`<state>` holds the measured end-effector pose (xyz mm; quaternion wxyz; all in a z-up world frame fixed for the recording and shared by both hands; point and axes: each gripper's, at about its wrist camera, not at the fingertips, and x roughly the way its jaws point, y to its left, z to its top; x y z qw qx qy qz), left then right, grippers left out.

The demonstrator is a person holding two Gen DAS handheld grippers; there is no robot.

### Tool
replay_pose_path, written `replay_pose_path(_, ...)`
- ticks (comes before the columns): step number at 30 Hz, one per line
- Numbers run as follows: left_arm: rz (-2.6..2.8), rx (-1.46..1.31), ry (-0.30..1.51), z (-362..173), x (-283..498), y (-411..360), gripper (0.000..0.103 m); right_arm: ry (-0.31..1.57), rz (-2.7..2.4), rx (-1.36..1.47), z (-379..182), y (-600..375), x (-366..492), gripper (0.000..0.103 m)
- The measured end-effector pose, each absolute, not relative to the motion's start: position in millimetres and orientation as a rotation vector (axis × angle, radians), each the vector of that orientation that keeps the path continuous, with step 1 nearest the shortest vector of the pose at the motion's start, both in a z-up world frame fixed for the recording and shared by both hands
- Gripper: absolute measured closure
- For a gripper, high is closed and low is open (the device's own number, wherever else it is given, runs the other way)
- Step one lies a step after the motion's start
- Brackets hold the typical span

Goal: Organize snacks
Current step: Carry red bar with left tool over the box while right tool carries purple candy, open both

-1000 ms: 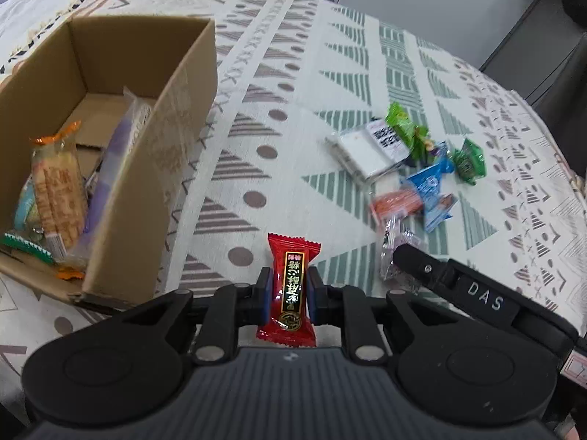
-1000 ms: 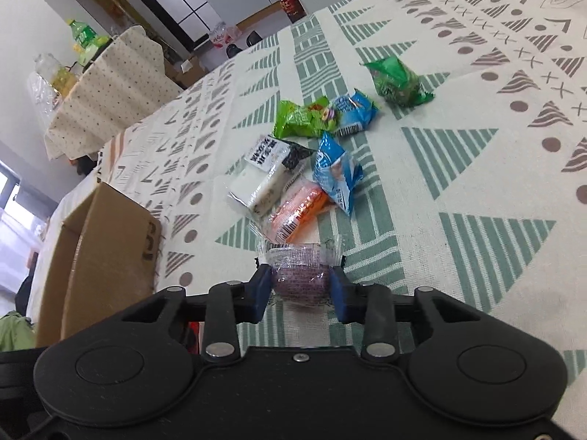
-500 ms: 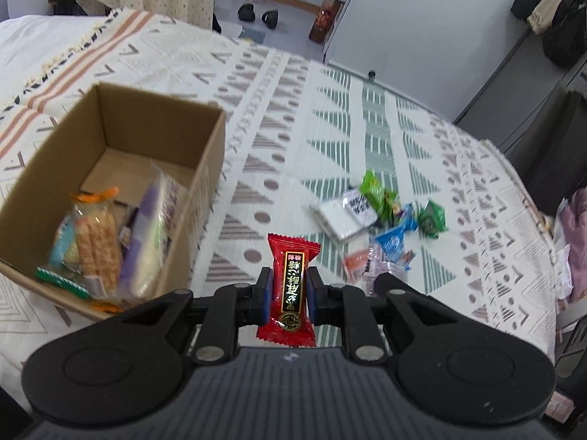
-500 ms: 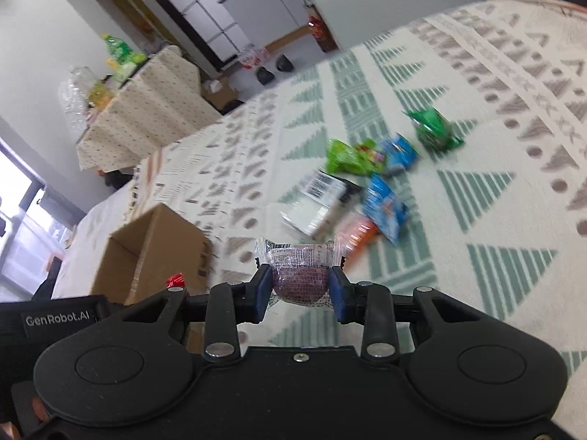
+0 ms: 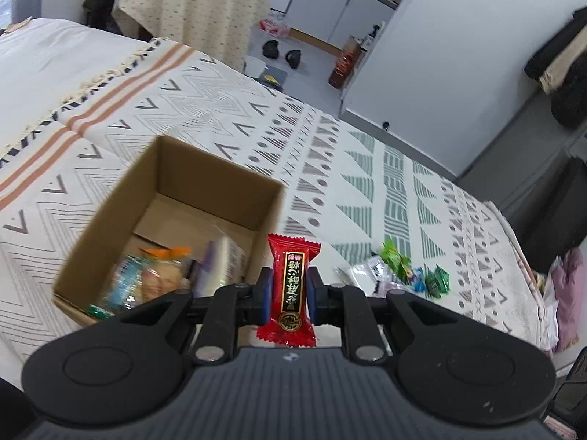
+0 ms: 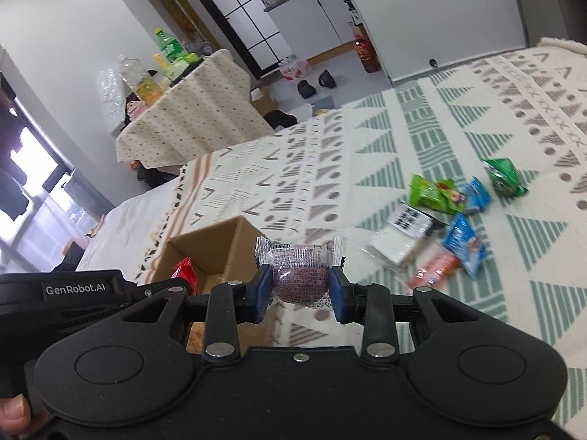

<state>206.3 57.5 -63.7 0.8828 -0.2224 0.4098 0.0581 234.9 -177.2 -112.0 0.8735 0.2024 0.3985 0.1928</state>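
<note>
My left gripper (image 5: 289,289) is shut on a red candy packet (image 5: 291,286), held upright above the bed, just right of the open cardboard box (image 5: 110,220). Several snack packets (image 5: 154,278) lie inside the box. My right gripper (image 6: 301,288) is shut on a clear-wrapped purple snack (image 6: 301,275), raised above the bed beside the same cardboard box (image 6: 209,245). The left gripper's body (image 6: 73,293) and the red candy packet (image 6: 187,271) show at the left of the right wrist view. A pile of loose snacks (image 6: 447,227) stays on the patterned blanket; the same loose snacks (image 5: 396,271) appear in the left wrist view.
The patterned blanket (image 5: 330,168) covers the bed, whose far edge drops to the floor. Beyond stand a cloth-covered table (image 6: 190,110) with bottles (image 6: 165,51), shoes (image 6: 315,84) on the floor and white cabinets (image 6: 304,11). A thumb (image 6: 13,410) shows at the bottom left.
Both grippers have risen well above the blanket with their snacks and swung towards the box. The pile of loose snacks now lies farther off.
</note>
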Motion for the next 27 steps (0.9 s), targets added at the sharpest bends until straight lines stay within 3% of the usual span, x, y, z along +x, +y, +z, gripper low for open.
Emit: replay_pose_path(27, 0.231, -0.615, 0.784, -70.9, 204.0, 171.0, 0.084, 0.851, 0.499, 0.334, -95.1, -70.7, 242.4, 0.070)
